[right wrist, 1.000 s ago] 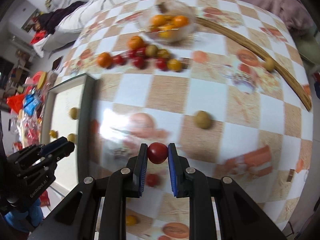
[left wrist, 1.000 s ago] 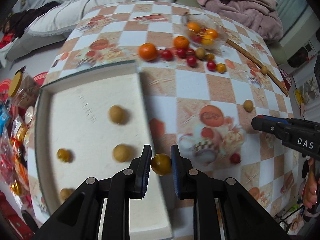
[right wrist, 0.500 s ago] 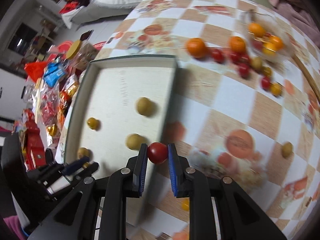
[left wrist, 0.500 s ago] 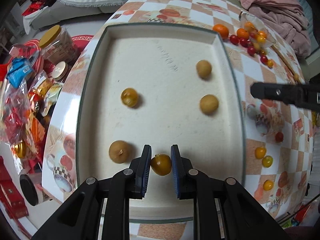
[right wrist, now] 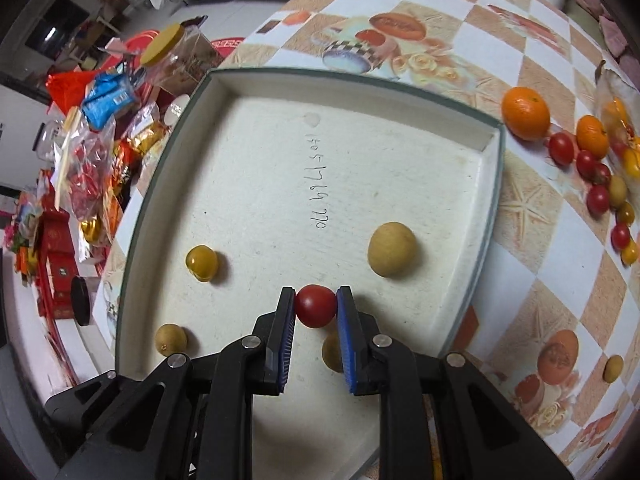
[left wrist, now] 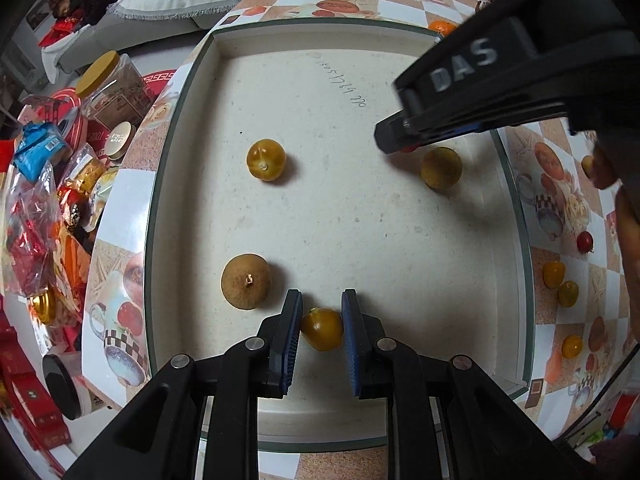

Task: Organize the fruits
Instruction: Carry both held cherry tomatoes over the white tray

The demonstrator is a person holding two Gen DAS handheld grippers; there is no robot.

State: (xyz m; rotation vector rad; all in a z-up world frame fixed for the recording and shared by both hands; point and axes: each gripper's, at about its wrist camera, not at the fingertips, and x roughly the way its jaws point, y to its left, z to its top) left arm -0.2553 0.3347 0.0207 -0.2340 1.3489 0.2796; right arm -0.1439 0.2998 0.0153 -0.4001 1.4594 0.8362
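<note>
Both claws hang over the white tray (left wrist: 512,184). On the left claw (left wrist: 321,322), the blue-padded fingers (left wrist: 290,336) stand slightly apart around a yellow cherry tomato (left wrist: 322,329) that sits low over the tray floor near its front edge; a thin gap shows on at least one side, so a firm grip cannot be confirmed, and whether the fruit rests on the floor cannot be told. The right claw (right wrist: 316,307) is closed on a red cherry tomato (right wrist: 315,305), both pads pressing its sides, held above the tray floor near the right half.

Inside the tray, the left view shows a brown longan (left wrist: 246,282) just beside the left claw, a second yellow tomato (left wrist: 266,159) farther in, and another longan (left wrist: 441,168) near the right wall, partly under the black body of the right claw. The right view shows a pale longan (right wrist: 392,249) ahead of the red tomato and one more partly hidden behind the right finger. Handwritten digits (right wrist: 318,182) run across the tray floor.

On the checkered tablecloth (right wrist: 540,264) to the right lie an orange (right wrist: 526,113), a smaller orange (right wrist: 592,136) and a line of red and yellow cherry tomatoes (right wrist: 598,199). Snack packets (left wrist: 40,184) crowd the area to the left of the table.
</note>
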